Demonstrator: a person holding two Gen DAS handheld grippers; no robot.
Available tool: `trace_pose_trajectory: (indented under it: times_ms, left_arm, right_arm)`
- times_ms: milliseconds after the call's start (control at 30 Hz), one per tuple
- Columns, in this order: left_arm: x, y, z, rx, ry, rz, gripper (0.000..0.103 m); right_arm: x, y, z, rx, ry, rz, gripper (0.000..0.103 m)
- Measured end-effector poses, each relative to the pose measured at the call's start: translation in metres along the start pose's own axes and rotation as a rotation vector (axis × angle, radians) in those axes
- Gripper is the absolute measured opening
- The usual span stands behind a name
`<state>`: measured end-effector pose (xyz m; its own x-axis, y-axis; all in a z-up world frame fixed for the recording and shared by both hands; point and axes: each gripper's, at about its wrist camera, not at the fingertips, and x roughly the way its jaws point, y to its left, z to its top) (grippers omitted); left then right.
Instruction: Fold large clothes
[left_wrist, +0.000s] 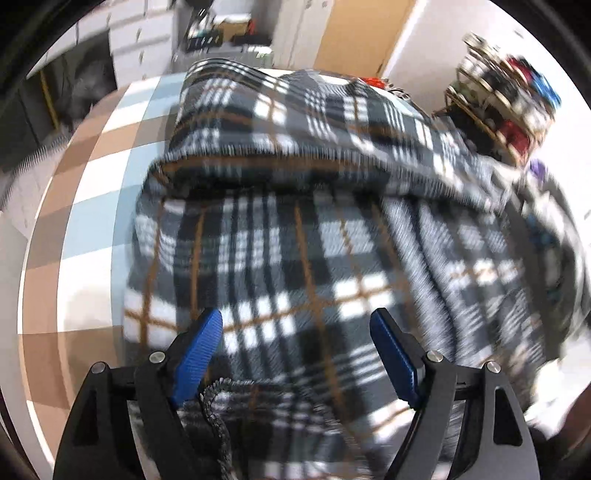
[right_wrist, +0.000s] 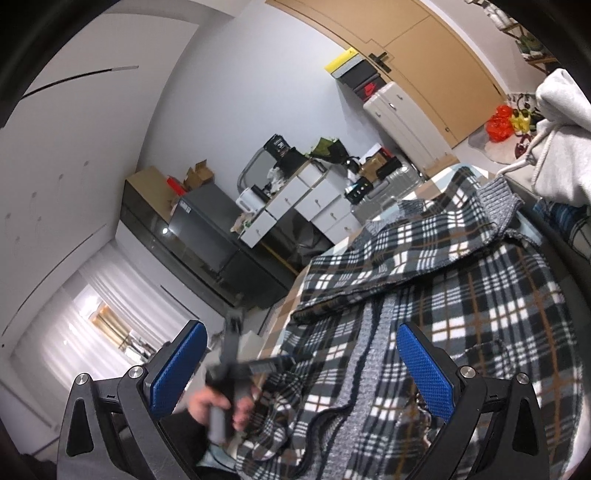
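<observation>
The left gripper (left_wrist: 297, 354) stands spread, its 2 blue pads (left_wrist: 197, 356) clear of cloth, tilted down over the plaid fleece garment (left_wrist: 280, 251), which lies directly below and ahead of it on a checkered tablecloth (left_wrist: 92, 192). The right gripper (right_wrist: 306, 369) is likewise spread, pinching nothing; the garment lies beneath its right finger. A hand (right_wrist: 218, 406) grips a black handle just ahead of its left finger.

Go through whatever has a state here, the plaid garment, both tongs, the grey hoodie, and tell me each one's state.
Plaid garment: spread on the checked table, one part folded over, not held.
Left tongs: open, above the garment, nothing gripped.
Right tongs: open, nothing between the pads.
Grey hoodie: bunched beside the garment's far end.
</observation>
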<state>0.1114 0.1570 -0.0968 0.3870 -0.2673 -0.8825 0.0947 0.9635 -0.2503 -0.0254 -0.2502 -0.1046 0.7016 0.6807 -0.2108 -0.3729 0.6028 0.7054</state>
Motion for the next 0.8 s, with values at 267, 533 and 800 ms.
trace_pose_trajectory:
  times_ms: [267,533,800]
  left_arm:
    - [-0.016,-0.035,0.127,-0.066,-0.042,0.053,0.079]
    - [0.089,-0.055,0.213,-0.178,0.106,0.078,0.079]
    - [0.142,-0.047,0.261,-0.201,0.139,0.182,0.079]
  right_arm:
    - [0.010,0.001,-0.002,-0.003,0.029,-0.021,0.103]
    - [0.023,-0.023,0.001,0.042,0.103,-0.070,0.103]
    - [0.024,-0.043,0.001,0.109,0.140,-0.052,0.103]
